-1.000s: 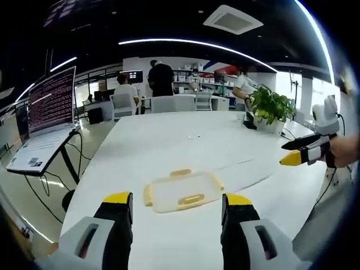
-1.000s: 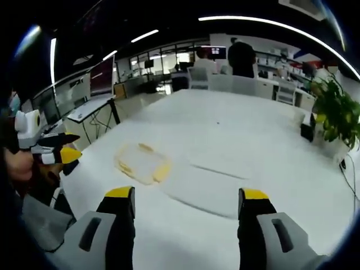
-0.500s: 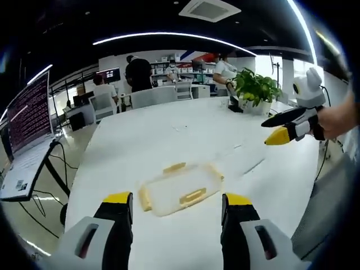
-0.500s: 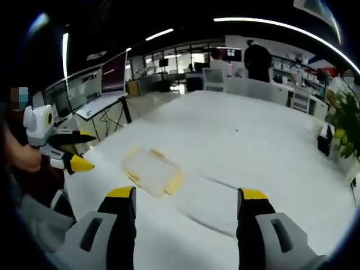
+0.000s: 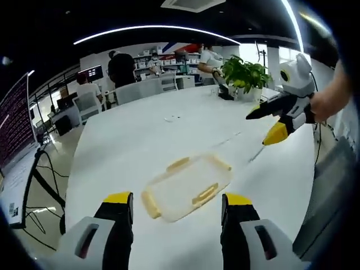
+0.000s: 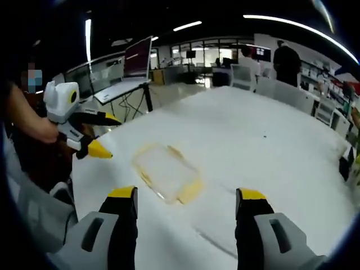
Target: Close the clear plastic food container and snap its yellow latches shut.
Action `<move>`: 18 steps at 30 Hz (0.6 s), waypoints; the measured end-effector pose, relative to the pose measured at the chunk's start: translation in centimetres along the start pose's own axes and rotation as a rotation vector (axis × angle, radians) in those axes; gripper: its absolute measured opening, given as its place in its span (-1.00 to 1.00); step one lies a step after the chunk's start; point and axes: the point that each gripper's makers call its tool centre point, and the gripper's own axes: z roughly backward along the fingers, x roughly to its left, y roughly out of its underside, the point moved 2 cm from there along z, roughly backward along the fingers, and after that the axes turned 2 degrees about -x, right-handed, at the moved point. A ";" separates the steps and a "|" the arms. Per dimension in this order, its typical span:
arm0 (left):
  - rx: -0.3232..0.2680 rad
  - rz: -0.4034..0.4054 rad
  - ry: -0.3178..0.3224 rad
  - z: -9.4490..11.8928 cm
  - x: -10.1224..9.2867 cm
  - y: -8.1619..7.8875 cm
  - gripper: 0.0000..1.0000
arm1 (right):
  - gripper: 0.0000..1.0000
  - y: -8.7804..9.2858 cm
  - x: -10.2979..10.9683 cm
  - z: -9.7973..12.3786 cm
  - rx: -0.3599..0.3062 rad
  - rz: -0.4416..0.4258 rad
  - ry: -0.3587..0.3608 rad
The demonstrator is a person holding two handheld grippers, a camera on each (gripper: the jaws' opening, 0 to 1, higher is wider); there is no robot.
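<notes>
On the white worktop (image 5: pixel 124 140), container (image 5: pixel 188 187) lies flat: light, thin, slippery plastic. Press yellow latches (image 5: pixel 205 194) at the edges. Both claws gape, empty.

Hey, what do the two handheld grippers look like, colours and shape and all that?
Both match. The left gripper and right gripper have black fingers capped with yellow tips, rising from pale grey bodies with dark slots. Seen from the side, the right gripper tapers to a pointed yellow tip below a white rounded housing. The hand holding it is bare, no glove.
</notes>
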 end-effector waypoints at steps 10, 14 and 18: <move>0.060 -0.104 0.146 -1.9 -0.2 0.5 0.19 | 0.35 -0.5 1.2 -2.4 0.038 0.121 -0.121; 0.076 -0.152 0.188 -2.3 0.1 0.6 0.19 | 0.34 0.0 2.1 -3.3 0.087 0.186 -0.195; 0.105 -0.227 0.257 -2.9 0.3 0.9 0.20 | 0.33 0.0 2.4 -3.9 0.102 0.229 -0.230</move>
